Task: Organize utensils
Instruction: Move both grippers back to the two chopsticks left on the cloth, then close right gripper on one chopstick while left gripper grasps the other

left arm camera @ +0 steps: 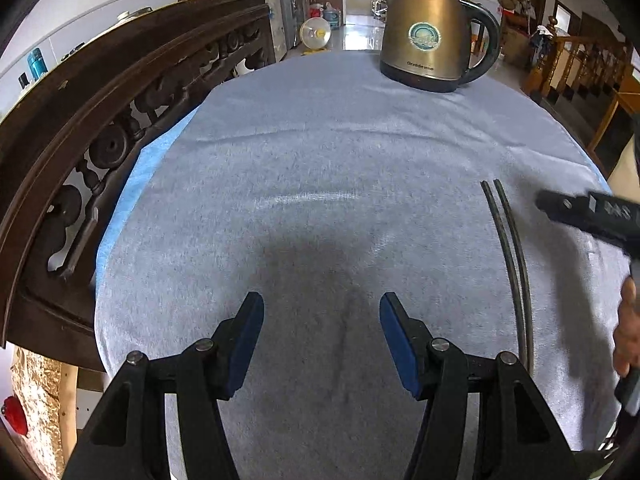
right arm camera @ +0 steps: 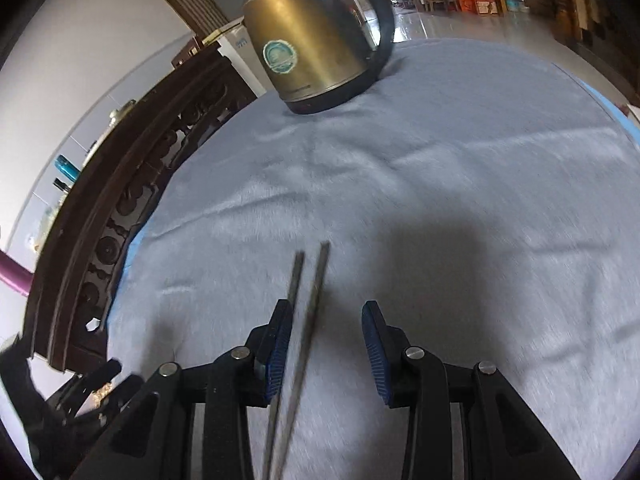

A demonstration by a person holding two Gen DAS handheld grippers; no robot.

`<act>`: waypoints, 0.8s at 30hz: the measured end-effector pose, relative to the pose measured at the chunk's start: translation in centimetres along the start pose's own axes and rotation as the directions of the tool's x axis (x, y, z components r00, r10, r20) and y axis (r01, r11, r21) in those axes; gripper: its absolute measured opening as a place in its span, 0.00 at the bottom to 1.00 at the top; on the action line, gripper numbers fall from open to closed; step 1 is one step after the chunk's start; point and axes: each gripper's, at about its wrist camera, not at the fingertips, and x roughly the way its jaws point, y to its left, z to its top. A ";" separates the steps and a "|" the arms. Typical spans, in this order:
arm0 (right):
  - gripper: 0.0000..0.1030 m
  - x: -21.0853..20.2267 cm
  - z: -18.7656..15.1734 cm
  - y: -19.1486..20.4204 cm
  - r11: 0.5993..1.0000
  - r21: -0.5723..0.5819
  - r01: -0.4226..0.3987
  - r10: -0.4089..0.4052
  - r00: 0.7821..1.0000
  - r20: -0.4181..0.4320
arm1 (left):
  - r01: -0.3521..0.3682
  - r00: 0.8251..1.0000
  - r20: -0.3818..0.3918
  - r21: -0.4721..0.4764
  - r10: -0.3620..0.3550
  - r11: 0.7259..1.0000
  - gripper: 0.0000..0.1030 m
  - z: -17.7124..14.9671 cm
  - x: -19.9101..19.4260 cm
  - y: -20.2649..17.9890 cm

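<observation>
The only container in view is a bronze-coloured electric kettle (left arm camera: 430, 34) with a black handle and a round blue-green emblem. It stands upright at the far end of the table (left arm camera: 320, 168), lid closed; its contents cannot be seen.

The task's thing is a pair of chopsticks (left arm camera: 514, 272): two thin, dark, straight sticks lying side by side on the pale blue-grey cloth (right arm camera: 460, 184), almost parallel and slightly spread at the far tips. In the left wrist view they lie to the right of the left gripper (left arm camera: 322, 340), well apart from its fingers. In the right wrist view they run between the fingers of the right gripper (right arm camera: 326, 344), close beside the left blue pad and clear of the right one; contact with the left pad cannot be determined because of blur.

Both sets of fingers are released, and nothing is grasped.

A hand (left arm camera: 626, 328) shows at the right border of the left wrist view. A dark carved wooden rail (left arm camera: 120, 128) borders the table's left edge. The cloth between chopsticks and kettle is bare.
</observation>
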 end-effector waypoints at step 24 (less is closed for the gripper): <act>0.08 1.7 0.6 -0.9 0.938 -0.150 0.312 -0.321 0.946 -0.040 | 0.156 0.988 -0.005 0.042 -0.156 0.987 0.59 4.8 2.6 -4.5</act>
